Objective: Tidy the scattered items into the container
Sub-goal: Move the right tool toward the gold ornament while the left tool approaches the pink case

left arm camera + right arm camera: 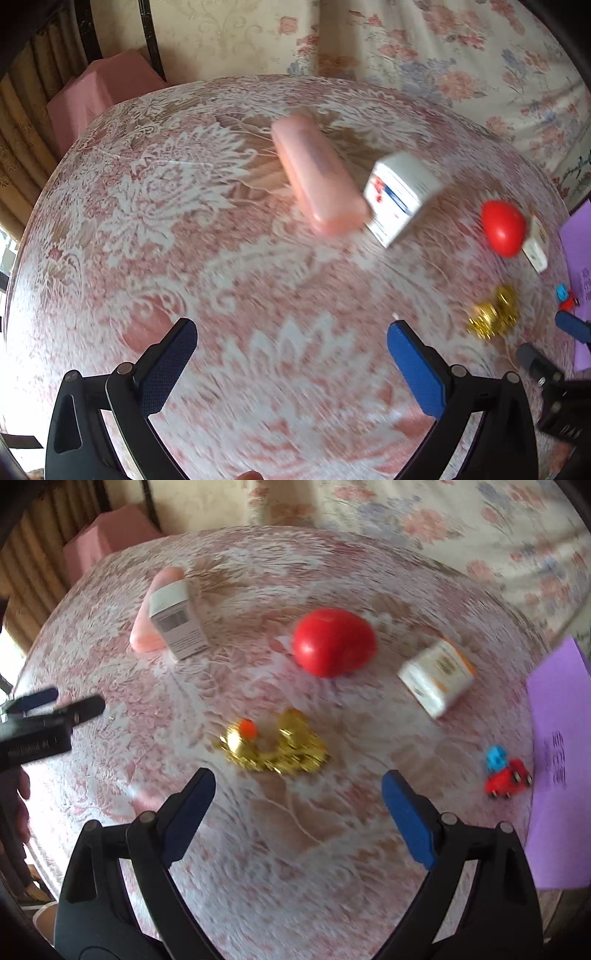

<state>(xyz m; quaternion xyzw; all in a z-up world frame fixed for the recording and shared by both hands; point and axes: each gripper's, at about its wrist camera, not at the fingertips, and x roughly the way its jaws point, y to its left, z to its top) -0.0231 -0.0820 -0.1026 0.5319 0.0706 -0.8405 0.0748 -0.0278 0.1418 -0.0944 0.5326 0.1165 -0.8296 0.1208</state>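
Scattered on the floral tablecloth: a pink case (319, 173) (147, 627), a white medicine box (400, 197) (177, 622), a red tomato-like ball (504, 227) (332, 646), a second white-and-orange box (436, 675) (535, 243), a gold trinket pile (280, 746) (493, 314) and a small red-and-blue toy car (506, 773). A purple container (557, 760) stands at the right edge. My left gripper (291, 347) is open and empty over bare cloth. My right gripper (299, 794) is open and empty just short of the gold pile.
The round table (147, 221) has its far edge near a floral bed cover (461, 55). A pink covered stool (96, 96) stands behind on the left. The other gripper shows at each view's side, the left one in the right wrist view (55, 709).
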